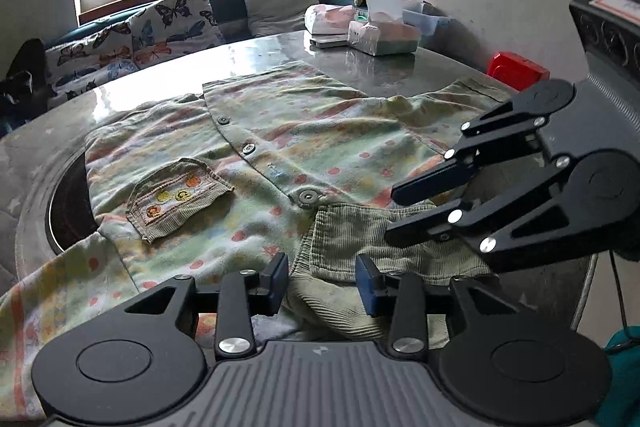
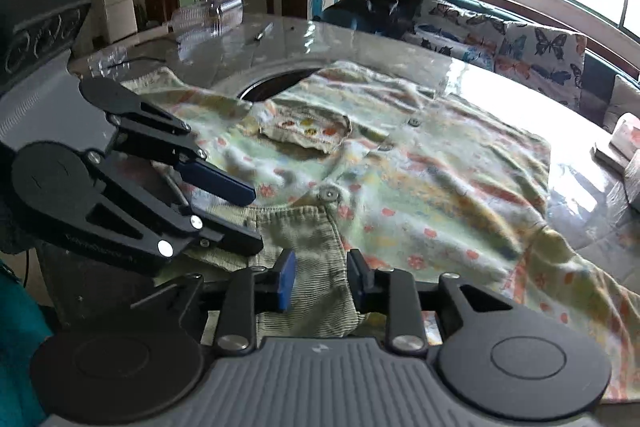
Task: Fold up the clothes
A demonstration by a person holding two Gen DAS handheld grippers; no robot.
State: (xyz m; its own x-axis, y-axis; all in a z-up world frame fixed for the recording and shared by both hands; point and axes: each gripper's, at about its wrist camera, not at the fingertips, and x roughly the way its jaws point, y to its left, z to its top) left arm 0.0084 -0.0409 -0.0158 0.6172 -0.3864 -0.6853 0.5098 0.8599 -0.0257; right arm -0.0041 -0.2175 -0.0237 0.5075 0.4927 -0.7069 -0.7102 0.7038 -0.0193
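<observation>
A pale green child's shirt (image 1: 280,147) with orange dots, snap buttons and a corduroy chest pocket (image 1: 176,199) lies spread flat on the round table; it also shows in the right wrist view (image 2: 420,187). Its green corduroy collar (image 1: 352,235) lies at the near edge, also in the right wrist view (image 2: 308,251). My left gripper (image 1: 322,281) is open, its fingers either side of the collar. My right gripper (image 2: 322,277) is open over the collar too. Each gripper shows in the other's view, the right one (image 1: 394,213) and the left one (image 2: 256,219).
The glossy table (image 1: 380,67) has a dark round recess (image 1: 68,203) partly under the shirt. Tissue packs and boxes (image 1: 376,31) stand at the far side, a red box (image 1: 516,69) beyond the edge. A butterfly-print bench (image 2: 520,47) runs under the window. A clear container (image 2: 208,15) sits far off.
</observation>
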